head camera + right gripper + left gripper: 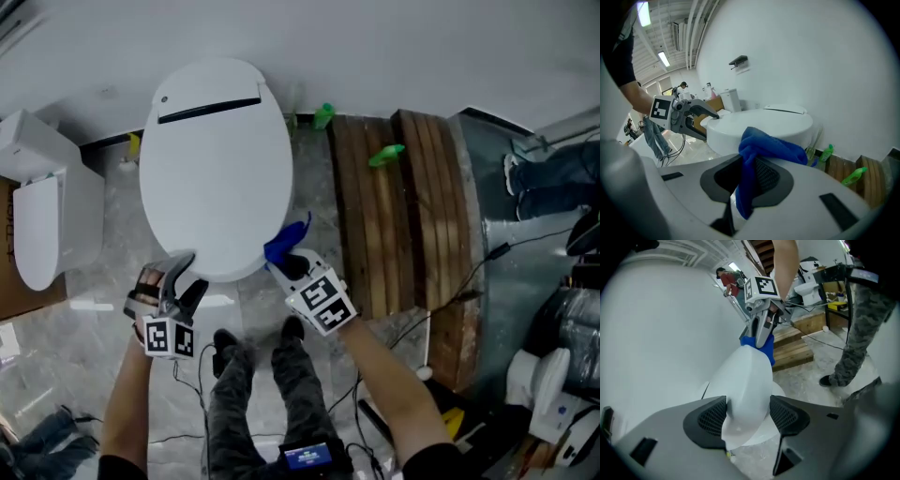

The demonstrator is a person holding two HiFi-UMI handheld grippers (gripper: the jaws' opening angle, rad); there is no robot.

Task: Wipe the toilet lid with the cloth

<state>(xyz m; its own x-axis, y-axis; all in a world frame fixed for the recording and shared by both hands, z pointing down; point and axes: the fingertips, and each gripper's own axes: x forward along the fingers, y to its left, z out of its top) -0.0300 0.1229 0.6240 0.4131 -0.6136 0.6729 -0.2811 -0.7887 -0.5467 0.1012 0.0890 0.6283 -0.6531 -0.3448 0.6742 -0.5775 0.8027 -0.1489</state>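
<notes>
**Cloth arriving at the front edge of the lid**

We are holding the right gripper point(289, 265) clamped on a blue cloth point(285, 242), with its jaws pinching one bunched end so that a loose wad is sticking out ahead of them. That free wad is sitting just at the front right edge of the toilet lid point(216, 159), and we judge this grip is meant to let the soft part meet the surface before any hard plastic does. The wiping itself is not yet under way.

We are keeping the left gripper point(187, 278) at the lid's front left edge with its jaws apart and nothing pinched. The rounded front of the toilet is showing between its ribbed black pads, probably so that it is standing ready to steady the seat.

The lid is looking smooth, glossy and white, a shut oval with a dark slot near its hinge. The cloth is looking thick and nappy, like microfibre, and it is folding heavily. The floor point(103, 246) beneath is showing veined grey stone, with rough wooden planks point(394, 216) lying beside the toilet.
</notes>
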